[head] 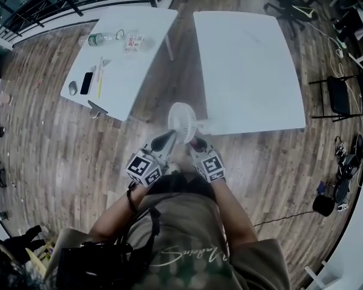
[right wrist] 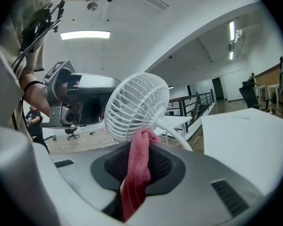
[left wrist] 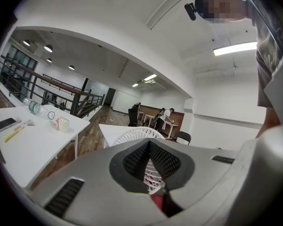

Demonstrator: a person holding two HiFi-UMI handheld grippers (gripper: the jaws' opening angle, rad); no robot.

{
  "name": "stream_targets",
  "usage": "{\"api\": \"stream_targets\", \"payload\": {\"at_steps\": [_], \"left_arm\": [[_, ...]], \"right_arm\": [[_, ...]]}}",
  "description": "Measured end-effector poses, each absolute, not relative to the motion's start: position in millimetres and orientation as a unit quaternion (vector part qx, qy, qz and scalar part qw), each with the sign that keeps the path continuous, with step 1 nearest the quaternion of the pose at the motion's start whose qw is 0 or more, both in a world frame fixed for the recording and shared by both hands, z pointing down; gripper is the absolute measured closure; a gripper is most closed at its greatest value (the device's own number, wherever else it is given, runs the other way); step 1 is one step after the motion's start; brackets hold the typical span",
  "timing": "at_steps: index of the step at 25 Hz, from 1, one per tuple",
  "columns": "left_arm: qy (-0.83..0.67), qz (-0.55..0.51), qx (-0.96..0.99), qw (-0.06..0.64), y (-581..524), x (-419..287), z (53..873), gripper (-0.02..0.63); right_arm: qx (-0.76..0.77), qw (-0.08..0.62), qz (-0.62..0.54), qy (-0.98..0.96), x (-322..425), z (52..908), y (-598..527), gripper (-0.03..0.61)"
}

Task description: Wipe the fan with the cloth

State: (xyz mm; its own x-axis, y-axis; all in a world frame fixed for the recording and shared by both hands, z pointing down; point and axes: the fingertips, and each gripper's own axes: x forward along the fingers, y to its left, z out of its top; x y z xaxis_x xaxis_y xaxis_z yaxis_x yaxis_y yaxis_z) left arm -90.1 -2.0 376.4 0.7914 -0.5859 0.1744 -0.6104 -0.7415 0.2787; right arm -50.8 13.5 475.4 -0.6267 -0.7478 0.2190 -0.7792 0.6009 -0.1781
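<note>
Cloth [right wrist: 135, 175] pinched in R tongs [right wrist: 138, 149], against fan [right wrist: 137, 105].

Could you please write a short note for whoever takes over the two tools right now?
The left tool is shut, with its tips at the grille of the white fan. I cannot tell whether it pinches a rib.
The right tool is shut on the pink cloth, and the cloth's upper fold touches the bottom of the grille.
The fan is upright by the near corner of the white table.
Done: the cloth is gripped and at the fan.
Left: wipe around the grille. How much is already wiped does not show.
</note>
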Motion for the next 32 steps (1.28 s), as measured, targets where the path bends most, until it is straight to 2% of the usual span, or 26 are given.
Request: {"api": "stream_targets", "payload": {"at_steps": [5,10,17,24,32], "left_arm": [[-0.351,0.010,0.913,0.206,-7.1,-86.0,373.7,0.594],[-0.366,0.004,0.905,0.218,-7.5,-77.4,377.5,0.595],[-0.380,-0.001,0.899,0.217,-6.7,-68.7,375.8,0.595],[-0.394,0.000,0.894,0.214,-4.3,-67.3,375.5,0.595],[-0.380,0.020,0.908,0.176,-1.7,-65.5,373.6,0.594]], "right_arm": [[0.427,0.016,0.123,-0.896,-24.1,442.9,8.7,0.491],[0.408,-0.035,0.121,-0.904,-6.6,407.3,1.0,0.494],[0.402,-0.155,0.136,-0.892,18.2,333.1,-13.4,0.494],[0.437,-0.165,0.168,-0.868,25.6,335.6,-54.0,0.492],[0.420,-0.188,0.217,-0.861,-2.5,350.1,-25.4,0.491]]}}
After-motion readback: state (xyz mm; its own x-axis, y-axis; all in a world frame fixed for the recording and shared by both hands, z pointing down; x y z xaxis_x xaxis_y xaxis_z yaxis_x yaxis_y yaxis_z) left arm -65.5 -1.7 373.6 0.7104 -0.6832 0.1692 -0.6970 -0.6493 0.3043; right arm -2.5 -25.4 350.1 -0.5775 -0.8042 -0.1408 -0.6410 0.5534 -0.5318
